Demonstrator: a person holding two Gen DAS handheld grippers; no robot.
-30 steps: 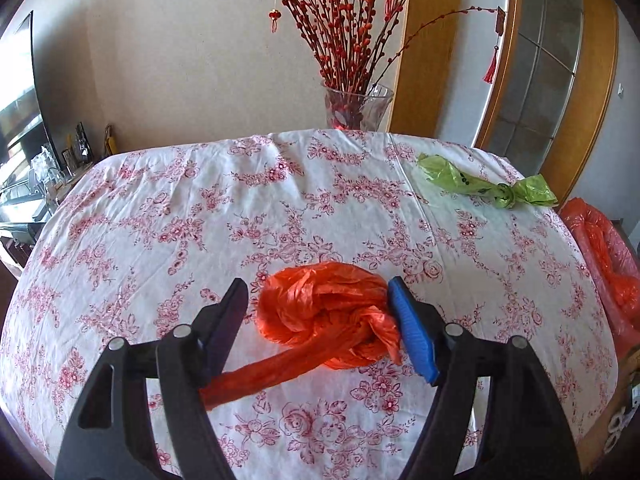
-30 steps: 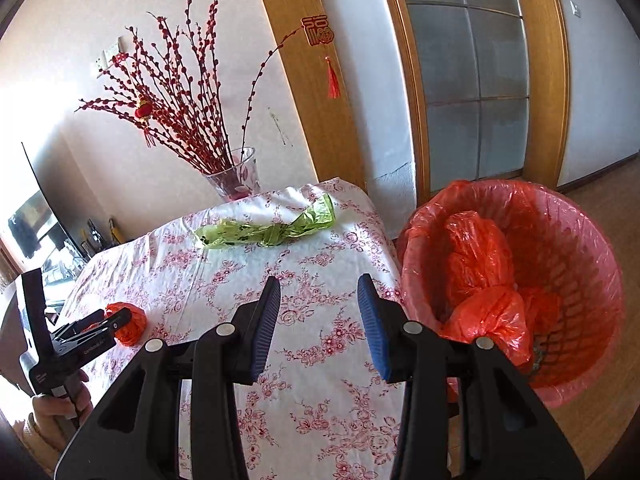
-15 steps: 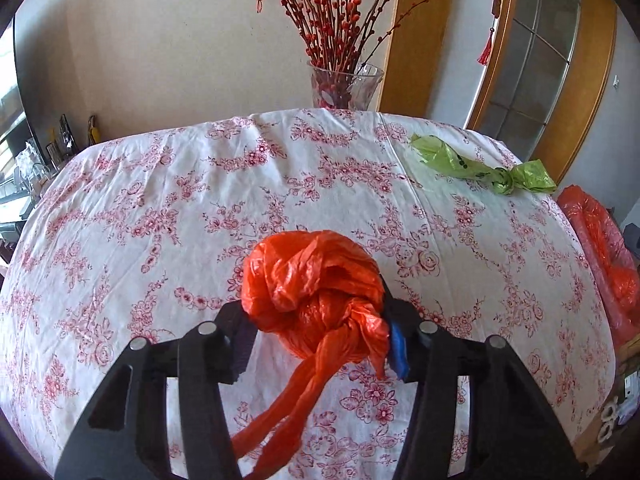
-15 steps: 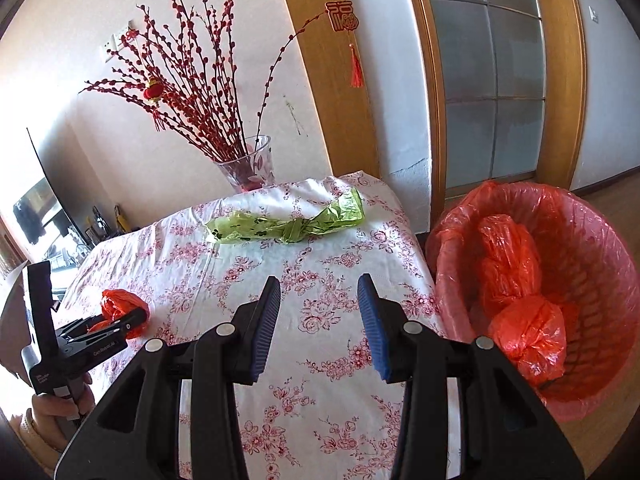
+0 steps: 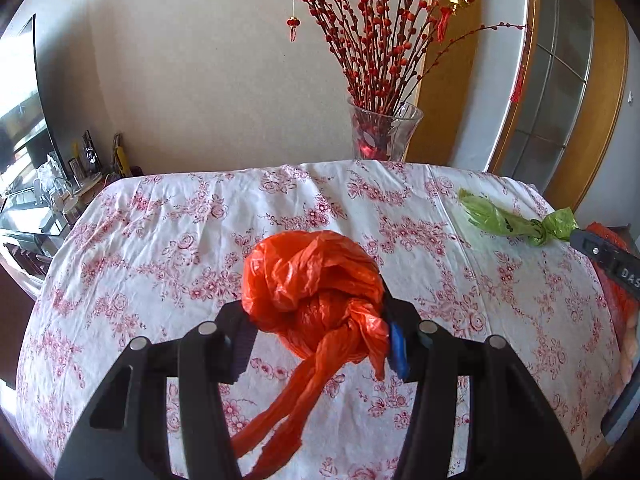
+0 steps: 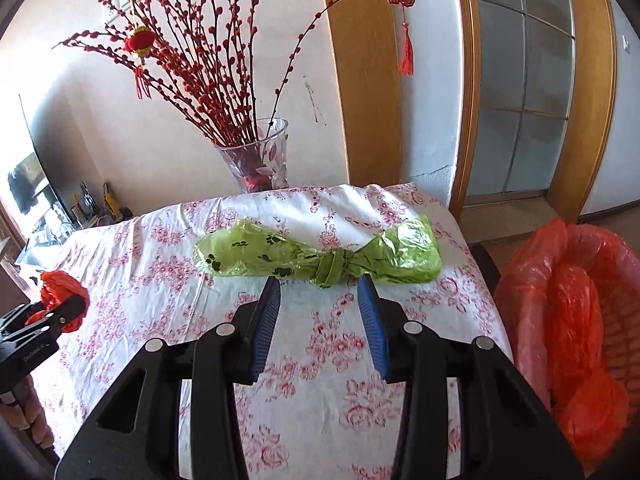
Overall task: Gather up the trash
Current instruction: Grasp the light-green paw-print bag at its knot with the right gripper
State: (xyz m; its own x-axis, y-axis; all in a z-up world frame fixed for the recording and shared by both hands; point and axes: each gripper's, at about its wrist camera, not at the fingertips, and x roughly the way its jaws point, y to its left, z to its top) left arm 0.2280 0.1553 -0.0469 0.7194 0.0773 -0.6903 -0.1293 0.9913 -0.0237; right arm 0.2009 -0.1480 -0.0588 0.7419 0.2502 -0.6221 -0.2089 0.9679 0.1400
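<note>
The left gripper (image 5: 316, 340) has its fingers clenched on the knotted orange bag (image 5: 316, 284), lifted off the desk (image 5: 160, 240). The right gripper (image 6: 320, 316) stands released just short of the green bag (image 6: 320, 258), which lies on the desk and remains to be collected. The basket (image 6: 520, 280) beside the desk already holds orange bags. The green bag bears paw prints; lettering on the gripper bodies is only partly legible.
</note>
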